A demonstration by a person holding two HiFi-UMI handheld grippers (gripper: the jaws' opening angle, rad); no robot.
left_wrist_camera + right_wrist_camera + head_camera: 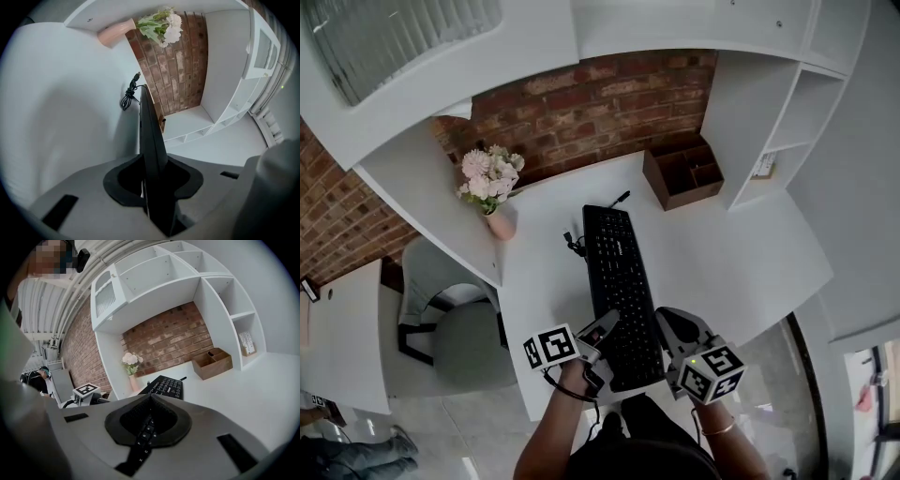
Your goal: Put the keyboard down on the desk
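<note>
A black keyboard (619, 272) stretches lengthwise away from me over the white desk (731, 253). Its near end reaches the desk's front edge. My left gripper (602, 333) is shut on the keyboard's near left edge. In the left gripper view the keyboard (150, 136) runs edge-on between the closed jaws of that gripper (154, 187). My right gripper (667, 328) is shut on the near right edge, and in its own view this gripper (146, 432) has the keys (168, 386) running out from between its jaws. I cannot tell whether the keyboard rests on the desk or hangs just above it.
The keyboard's coiled cable (574, 246) lies by its far left corner. A pink vase of flowers (492, 187) stands at the back left. At the back right sits a wooden organizer box (684, 173), with white shelves (787, 112) beyond it. Left of the desk is a grey chair (459, 328).
</note>
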